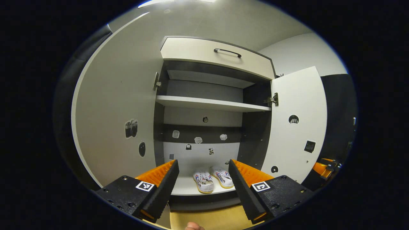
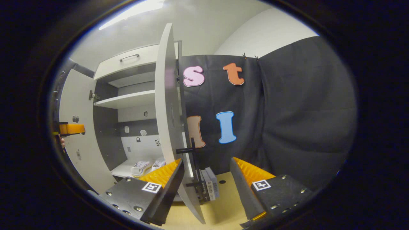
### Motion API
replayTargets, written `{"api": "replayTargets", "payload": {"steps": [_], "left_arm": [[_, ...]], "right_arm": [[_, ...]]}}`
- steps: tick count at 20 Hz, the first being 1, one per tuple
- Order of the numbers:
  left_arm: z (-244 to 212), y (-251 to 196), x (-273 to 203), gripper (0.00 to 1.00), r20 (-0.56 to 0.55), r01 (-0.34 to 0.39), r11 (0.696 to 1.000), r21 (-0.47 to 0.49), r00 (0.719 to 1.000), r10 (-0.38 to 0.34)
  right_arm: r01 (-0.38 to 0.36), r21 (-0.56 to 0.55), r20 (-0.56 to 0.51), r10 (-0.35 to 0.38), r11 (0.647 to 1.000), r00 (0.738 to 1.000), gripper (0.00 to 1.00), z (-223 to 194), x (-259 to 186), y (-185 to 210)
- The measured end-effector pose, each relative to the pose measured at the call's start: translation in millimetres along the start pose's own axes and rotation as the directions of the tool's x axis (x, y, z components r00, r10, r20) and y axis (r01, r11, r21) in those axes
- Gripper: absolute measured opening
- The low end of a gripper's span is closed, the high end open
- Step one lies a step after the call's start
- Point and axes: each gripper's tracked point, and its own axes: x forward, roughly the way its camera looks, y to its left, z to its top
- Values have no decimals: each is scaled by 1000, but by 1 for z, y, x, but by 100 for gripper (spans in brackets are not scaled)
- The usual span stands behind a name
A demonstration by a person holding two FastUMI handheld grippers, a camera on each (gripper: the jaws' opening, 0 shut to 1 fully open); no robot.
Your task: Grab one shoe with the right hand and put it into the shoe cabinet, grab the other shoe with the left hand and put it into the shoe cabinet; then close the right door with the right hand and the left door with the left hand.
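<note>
Two white shoes (image 1: 212,180) with striped sides sit side by side on the bottom shelf of the open shoe cabinet (image 1: 211,103). My left gripper (image 1: 204,174) is open and empty, held in front of the cabinet, facing the shoes. The left door (image 1: 118,108) and the right door (image 1: 295,127) both stand open. In the right gripper view, my right gripper (image 2: 207,172) is open and straddles the edge of the right door (image 2: 167,111); its fingers are apart from the panel. The shoes (image 2: 147,166) show past that door. The left gripper (image 2: 71,128) appears far left.
A drawer with a dark handle (image 1: 227,52) tops the cabinet, above an empty middle shelf (image 1: 212,103). Small stickers dot the back panel and doors. A black handle (image 2: 188,150) sticks out of the right door. Small boxes (image 2: 211,187) stand on the wooden floor (image 2: 223,207) behind the door.
</note>
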Motion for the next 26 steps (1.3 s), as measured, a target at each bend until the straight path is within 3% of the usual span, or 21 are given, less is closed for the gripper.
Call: {"api": "replayTargets", "payload": {"steps": [14,15,16,17,19,20,21,22,26], "left_arm": [[-8,5,-12,95,-42,-42,999,-3,998,42],[-8,5,-13,95,-45,-45,999,-3,998,45],[-9,6,-13,95,-46,-50,999,-4,998,49],[-9,6,-14,92,-47,-52,999,-5,998,52],[-10,6,-15,95,-49,-54,998,-8,997,54],[-10,6,-17,95,-49,-58,998,-9,997,57],[-10,7,-18,95,-52,-61,998,-10,997,61],[-11,8,-18,92,-55,-66,998,-12,996,65],[-11,10,-23,95,-56,-86,996,-30,995,84]], "right_arm": [[-217,20,-42,218,976,975,87,-12,10,83],[-230,20,-43,231,973,972,82,-13,11,90],[-243,19,-47,243,970,969,87,-14,12,97],[-256,19,-48,256,967,965,87,-15,13,103],[-285,19,-53,286,958,957,87,-17,17,121],[-300,22,-55,301,954,952,82,-19,20,130],[-314,25,-58,315,949,948,87,-21,22,141],[-330,26,-58,331,944,942,87,-22,26,151],[-378,7,-45,378,926,925,87,-21,33,188]]}}
